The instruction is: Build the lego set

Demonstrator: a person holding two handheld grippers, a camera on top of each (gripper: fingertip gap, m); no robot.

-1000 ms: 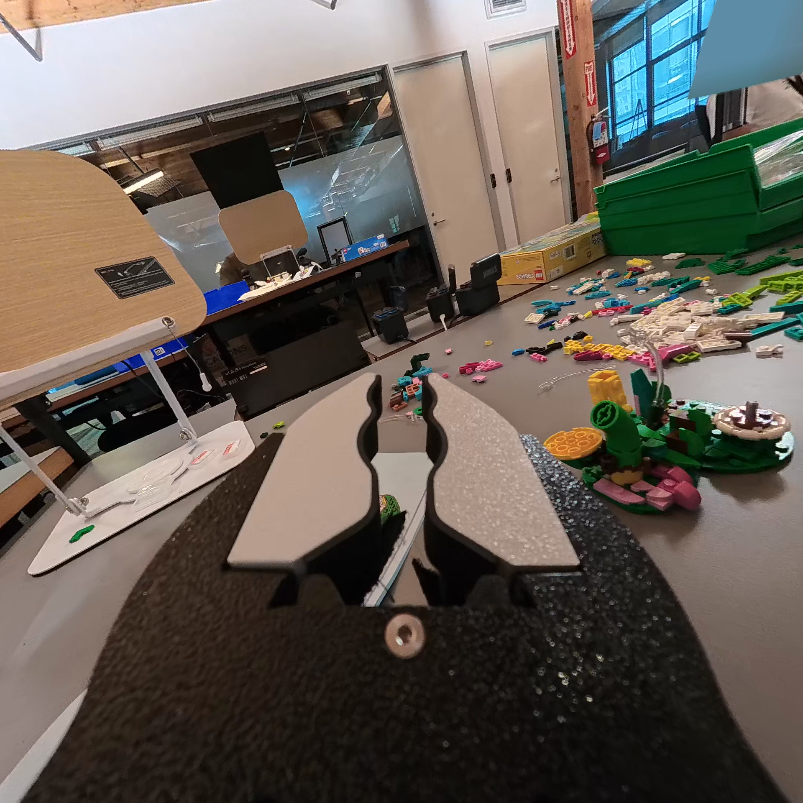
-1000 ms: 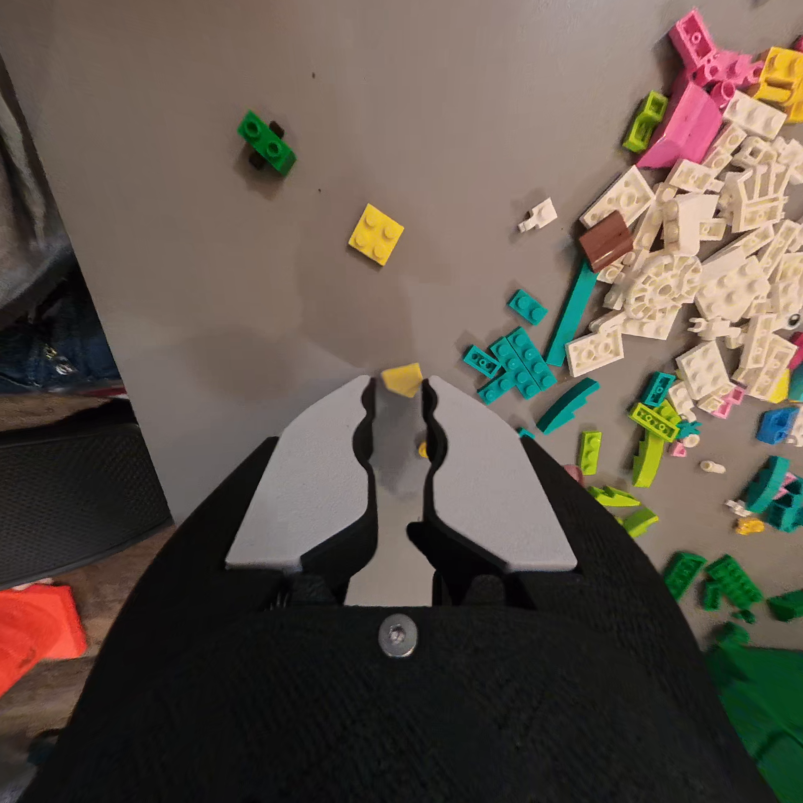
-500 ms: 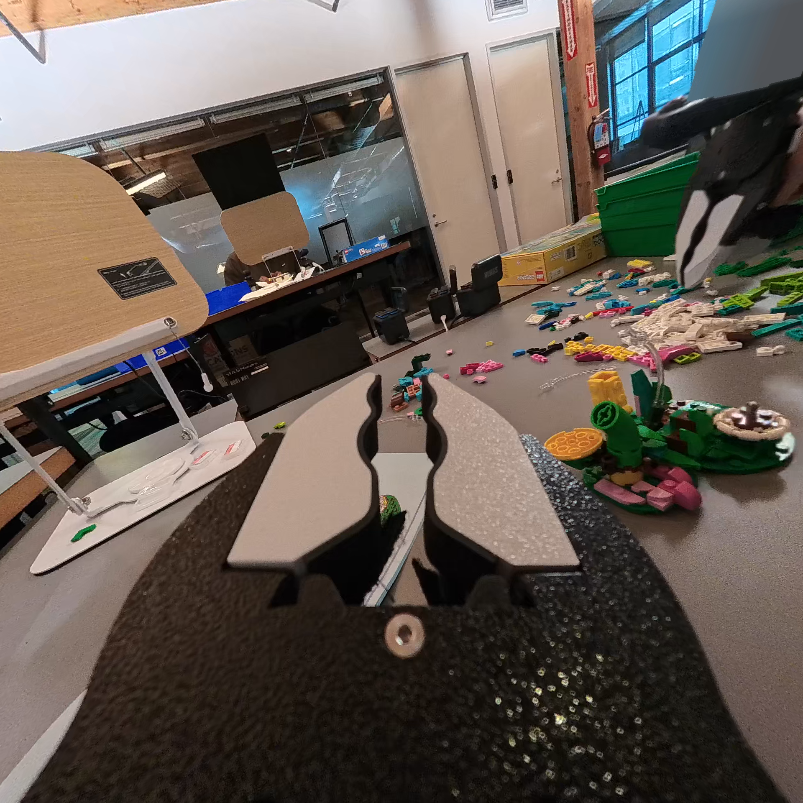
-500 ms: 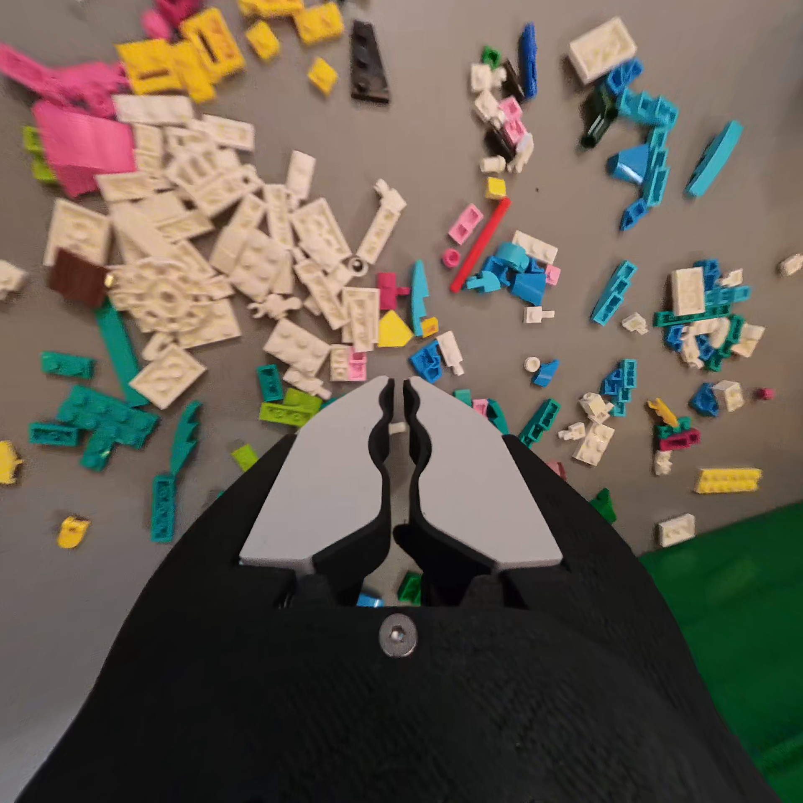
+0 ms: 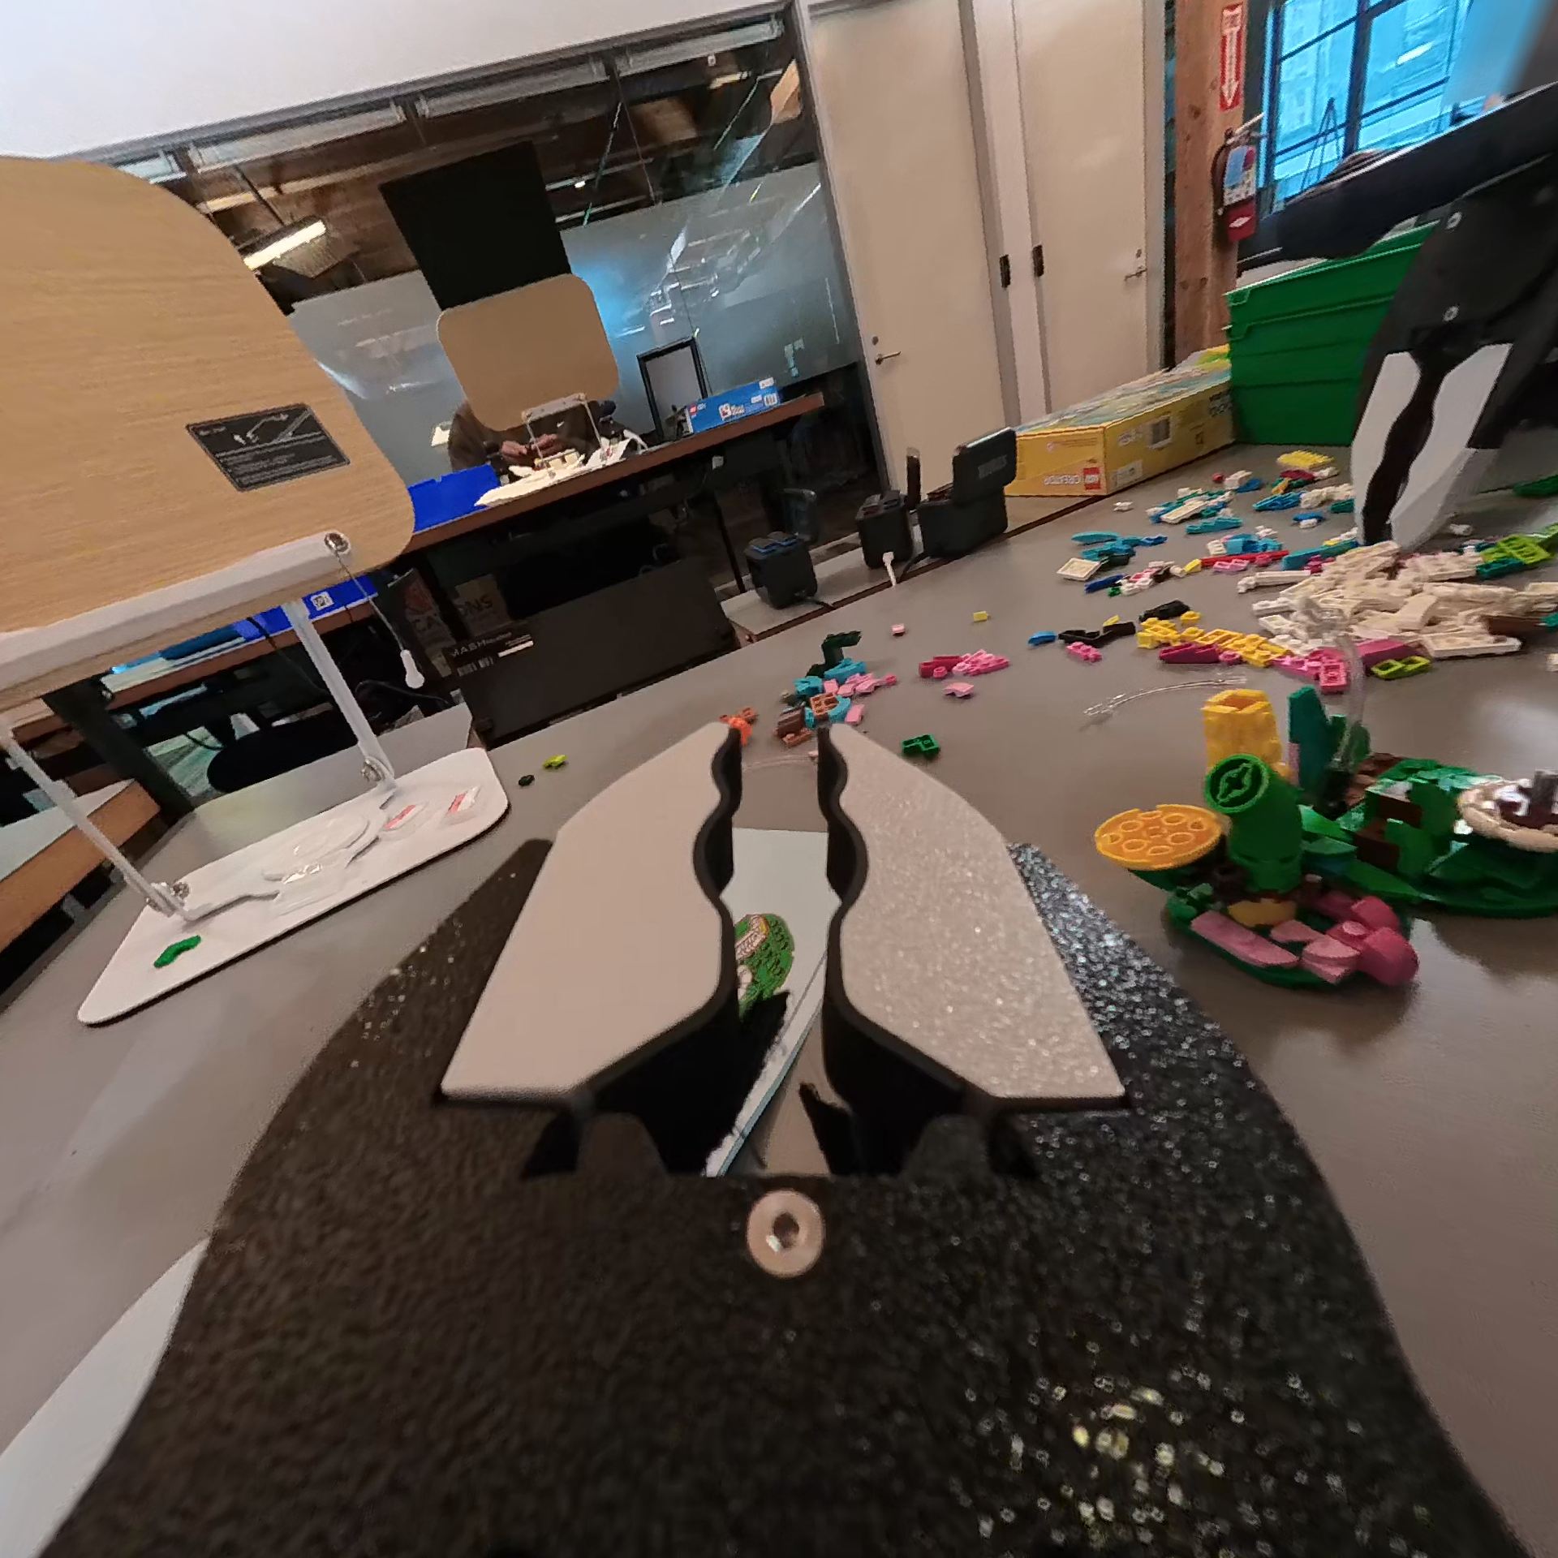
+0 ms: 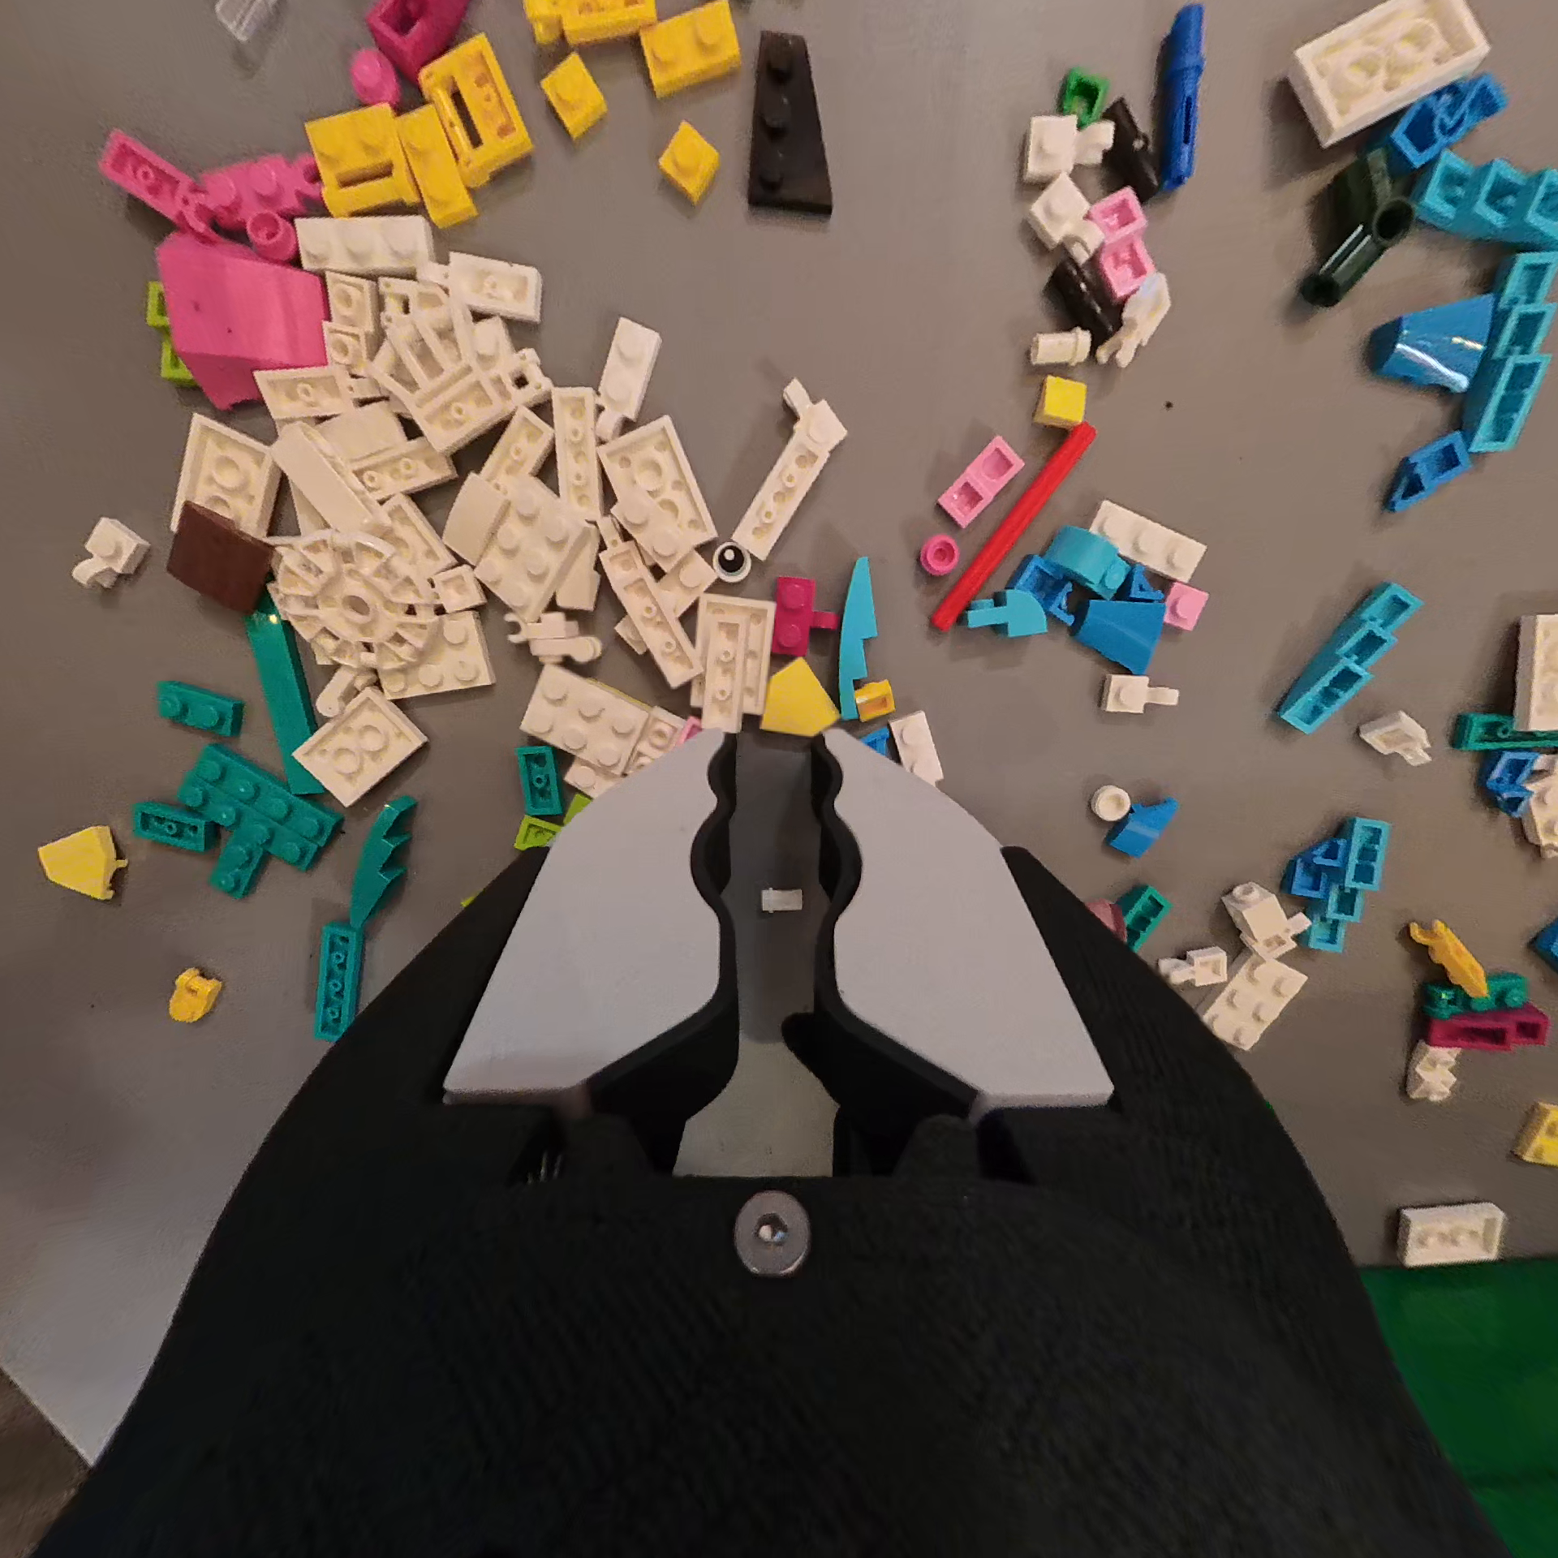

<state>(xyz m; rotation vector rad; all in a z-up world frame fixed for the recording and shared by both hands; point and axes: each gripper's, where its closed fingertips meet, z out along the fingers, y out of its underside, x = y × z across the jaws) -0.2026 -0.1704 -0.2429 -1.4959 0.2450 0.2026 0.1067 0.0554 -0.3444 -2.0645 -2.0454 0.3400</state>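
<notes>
Both grippers' fingers stand apart, holding nothing: the right gripper (image 6: 774, 735) hovers over crowded white bricks (image 6: 506, 506), its tips just short of a yellow wedge (image 6: 797, 698), while the left gripper (image 5: 777, 735) hangs above the grey table (image 5: 1096, 759) near a green brick model (image 5: 1315, 843) and a yellow printed box (image 5: 1121, 447)

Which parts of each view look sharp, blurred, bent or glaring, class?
Left wrist view: wide-angle bending tilts the white doors; window light glints off the speckled black gripper body; the half-built green brick model is fairly sharp. Right wrist view: even light, soft shadows; the yellow wedge brick at the open fingertips is sharp, while the edges of the grey fingers are slightly soft.
</notes>
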